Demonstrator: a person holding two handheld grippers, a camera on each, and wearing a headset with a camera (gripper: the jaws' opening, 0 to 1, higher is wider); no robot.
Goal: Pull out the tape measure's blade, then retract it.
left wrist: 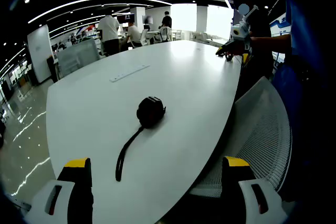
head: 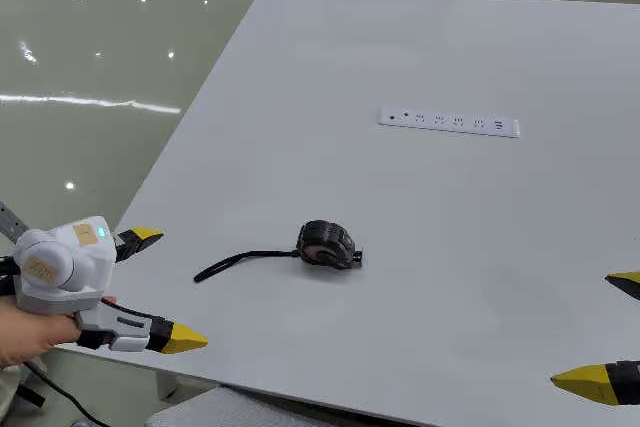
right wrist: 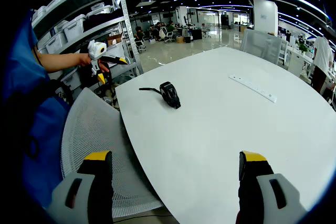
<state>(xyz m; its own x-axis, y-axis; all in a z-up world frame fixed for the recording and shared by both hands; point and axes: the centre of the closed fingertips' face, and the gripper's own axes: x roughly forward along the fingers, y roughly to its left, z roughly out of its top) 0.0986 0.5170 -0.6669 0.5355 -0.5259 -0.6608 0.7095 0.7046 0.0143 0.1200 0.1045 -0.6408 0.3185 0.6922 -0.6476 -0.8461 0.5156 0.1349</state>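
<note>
White table (head: 420, 47) holds the tape measure (head: 327, 244); my left claw (head: 170, 287) and right claw (head: 598, 330) both gape empty, so I should pin its case squarely first.

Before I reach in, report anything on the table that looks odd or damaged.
Nothing stands out. The tape measure sits whole on the table, its strap trailing loose, and the power strip lies flat beyond it.

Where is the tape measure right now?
Head view: the tape measure lies on the table between the left claw and right claw, power strip beyond it.
</note>
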